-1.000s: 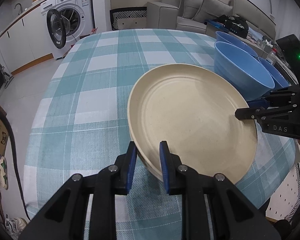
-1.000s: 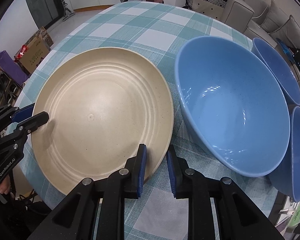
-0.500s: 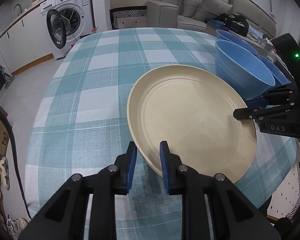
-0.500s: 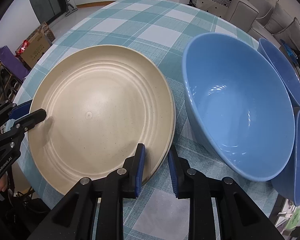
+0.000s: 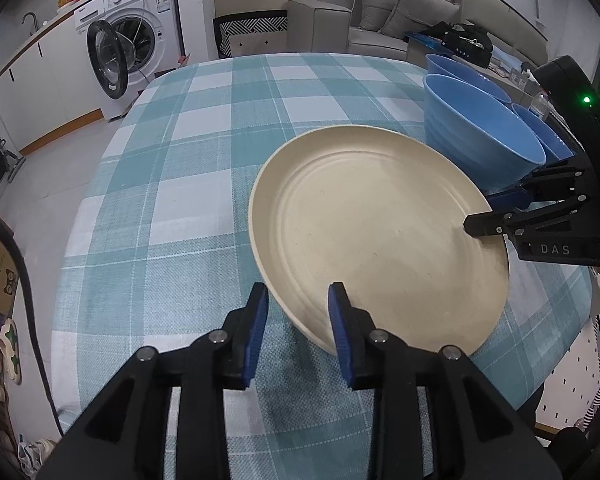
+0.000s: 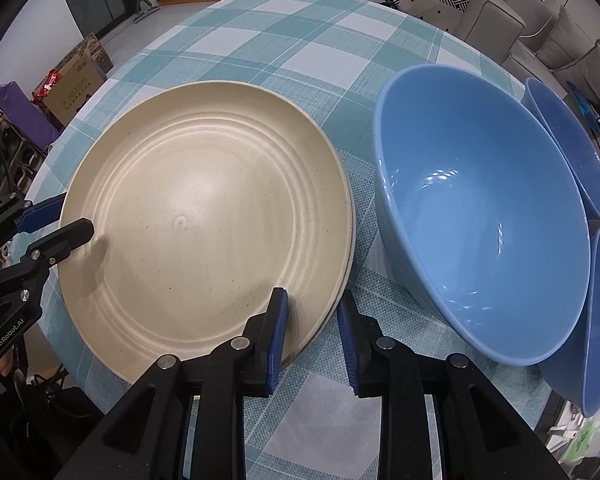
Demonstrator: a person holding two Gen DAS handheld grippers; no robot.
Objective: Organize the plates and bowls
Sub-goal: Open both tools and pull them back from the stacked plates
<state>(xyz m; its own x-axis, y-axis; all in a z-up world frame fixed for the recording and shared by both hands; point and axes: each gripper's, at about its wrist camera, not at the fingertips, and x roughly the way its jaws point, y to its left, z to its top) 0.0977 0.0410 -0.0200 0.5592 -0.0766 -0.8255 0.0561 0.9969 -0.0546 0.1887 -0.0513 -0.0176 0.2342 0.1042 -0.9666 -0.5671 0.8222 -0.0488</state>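
a round table in a teal checked cloth (image 5: 188, 184) fills both wrist views, with a big blue bowl (image 6: 484, 232) at three o'clock of the cream plate (image 6: 204, 224) and two smaller blue bowls (image 6: 568, 148) crowded behind it. the plate lies on a second plate whose edge peeks out at its right rim. the left gripper (image 5: 298, 308) straddles the plate's rim at six o'clock in its own view, its jaws just opened, pads clear of the rim; the right gripper (image 6: 312, 312) straddles the opposite rim, jaws also just easing apart and no longer pinching. the likely risk: either blue pad drags the rim on withdrawal and slides the top plate off the stack toward the table edge.
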